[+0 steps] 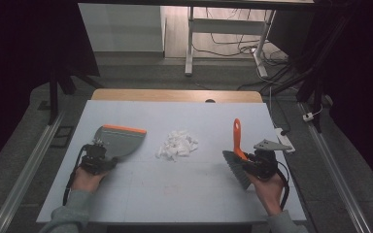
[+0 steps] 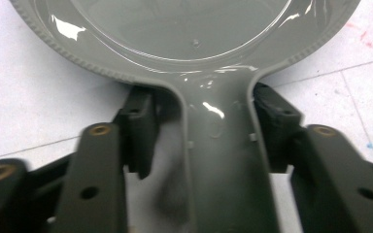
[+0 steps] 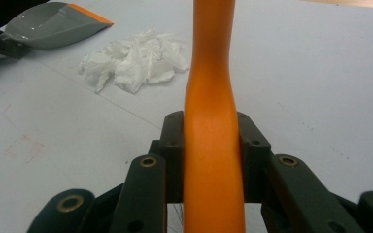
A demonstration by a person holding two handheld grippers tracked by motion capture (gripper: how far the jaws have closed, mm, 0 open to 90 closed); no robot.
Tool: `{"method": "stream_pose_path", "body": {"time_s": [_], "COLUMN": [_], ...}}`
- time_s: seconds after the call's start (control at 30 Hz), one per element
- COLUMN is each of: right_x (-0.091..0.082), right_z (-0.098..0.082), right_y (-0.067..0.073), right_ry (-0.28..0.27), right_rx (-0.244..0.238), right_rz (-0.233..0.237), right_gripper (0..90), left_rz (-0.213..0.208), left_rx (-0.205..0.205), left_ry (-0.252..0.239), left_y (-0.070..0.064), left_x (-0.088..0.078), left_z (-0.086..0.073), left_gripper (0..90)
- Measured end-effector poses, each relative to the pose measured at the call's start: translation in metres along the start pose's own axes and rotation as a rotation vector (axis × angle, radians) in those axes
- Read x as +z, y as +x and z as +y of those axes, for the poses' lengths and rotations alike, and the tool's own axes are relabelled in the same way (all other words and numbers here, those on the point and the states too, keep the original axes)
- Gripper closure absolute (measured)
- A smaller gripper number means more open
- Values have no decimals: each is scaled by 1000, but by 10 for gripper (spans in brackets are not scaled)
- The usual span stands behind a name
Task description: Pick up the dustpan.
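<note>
Two tools are held ready beside the paper scraps [image 1: 177, 144] mid-table: the dustpan [image 1: 118, 141] clamped in the left gripper [image 1: 96, 156], the brush [image 1: 237, 154] in the right gripper [image 1: 256, 164], so sweeping is judged next.

Glossy grey plastic dustpan [image 2: 189, 43] (ribbed rim), smooth matt orange brush handle [image 3: 212, 121], crumpled white paper [image 3: 133, 60].

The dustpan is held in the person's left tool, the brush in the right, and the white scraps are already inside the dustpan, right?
Not quite: the white scraps lie on the table between the dustpan and the brush, as the high view shows. The rest is right.
</note>
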State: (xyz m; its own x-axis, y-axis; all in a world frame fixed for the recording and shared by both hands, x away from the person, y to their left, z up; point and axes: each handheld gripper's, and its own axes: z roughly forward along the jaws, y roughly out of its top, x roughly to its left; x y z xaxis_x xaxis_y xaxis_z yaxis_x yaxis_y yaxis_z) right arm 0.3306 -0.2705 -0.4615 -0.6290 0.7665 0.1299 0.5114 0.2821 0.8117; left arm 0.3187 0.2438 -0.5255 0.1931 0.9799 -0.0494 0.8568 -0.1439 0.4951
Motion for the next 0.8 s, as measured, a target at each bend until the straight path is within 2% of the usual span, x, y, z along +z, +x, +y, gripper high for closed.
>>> {"method": "stream_pose_path", "body": {"time_s": [0.03, 0.07, 0.1, 0.57, 0.8], "right_x": [0, 0, 0, 0, -2], "right_z": [0, 0, 0, -1, 0], "right_y": [0, 0, 0, -1, -1], "right_ry": [0, 1, 2, 2, -9], "right_rx": [0, 0, -1, -1, -2], "right_rz": [0, 0, -1, -6, -9], "right_gripper": [704, 704, 704, 704, 705], "left_rz": [4, 6, -6, -30, -79], "left_rx": [-2, -4, -5, 21, 44], "left_ry": [-7, -12, -12, -47, -94], "left_y": [1, 2, 5, 13, 20], "left_x": [0, 0, 0, -4, -14], "left_z": [0, 0, 0, -4, -9], "left_gripper": [562, 604, 615, 622, 622]}}
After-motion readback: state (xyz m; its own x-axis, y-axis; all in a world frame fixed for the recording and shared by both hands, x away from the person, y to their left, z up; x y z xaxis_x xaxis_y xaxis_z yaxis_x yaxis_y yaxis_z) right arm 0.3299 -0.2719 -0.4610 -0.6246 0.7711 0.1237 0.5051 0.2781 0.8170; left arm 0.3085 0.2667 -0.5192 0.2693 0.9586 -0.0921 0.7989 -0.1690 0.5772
